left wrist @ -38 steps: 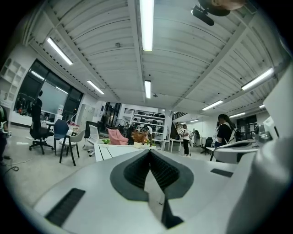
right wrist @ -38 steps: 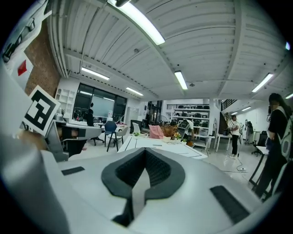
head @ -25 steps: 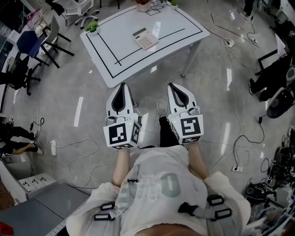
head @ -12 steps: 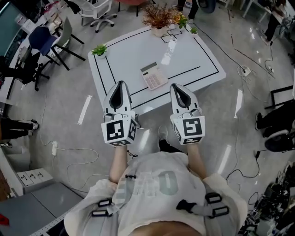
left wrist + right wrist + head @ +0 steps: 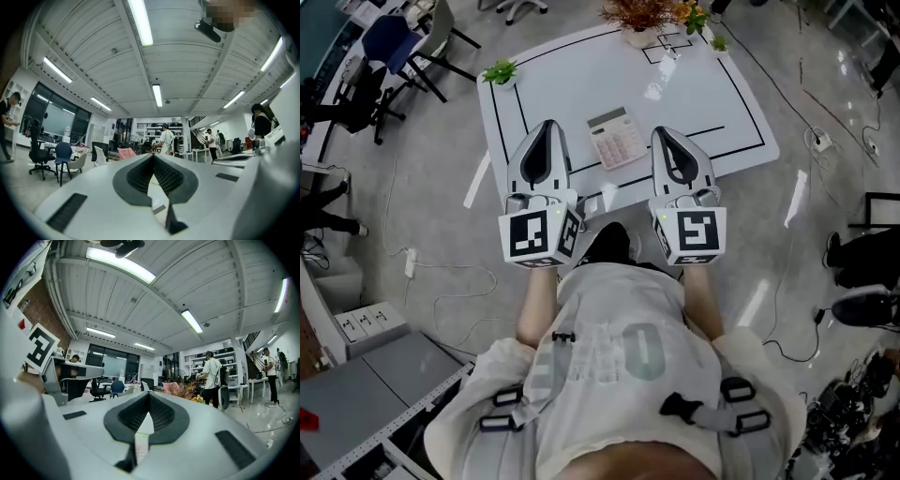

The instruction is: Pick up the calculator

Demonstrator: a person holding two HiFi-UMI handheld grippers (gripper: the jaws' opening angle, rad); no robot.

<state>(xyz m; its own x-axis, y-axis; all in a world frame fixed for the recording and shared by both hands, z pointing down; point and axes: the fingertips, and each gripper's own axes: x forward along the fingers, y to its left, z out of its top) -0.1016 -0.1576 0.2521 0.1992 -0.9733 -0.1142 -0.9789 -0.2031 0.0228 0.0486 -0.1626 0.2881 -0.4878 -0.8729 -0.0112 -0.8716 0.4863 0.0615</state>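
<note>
The calculator (image 5: 616, 138), pale with pinkish keys and a dark display, lies flat near the front edge of the white table (image 5: 694, 94). In the head view my left gripper (image 5: 548, 126) hangs over the table's front edge just left of the calculator. My right gripper (image 5: 665, 134) hangs just right of it. Neither touches it. Both point forward, roughly level, and their jaws are shut with nothing held. The left gripper view shows its dark pads (image 5: 140, 174) meeting at the tip (image 5: 153, 155). The right gripper view shows the same at its tip (image 5: 149, 393).
Black lines mark a rectangle on the table. A small green plant (image 5: 499, 71) stands at its left corner and a pot of dried flowers (image 5: 642, 17) at the far edge. Office chairs (image 5: 398, 42) stand to the upper left. Cables (image 5: 441, 291) trail on the floor.
The table and calculator have come much closer in the head view. Both grippers now reach over the table's front edge, flanking the calculator. Their jaws stayed shut.
</note>
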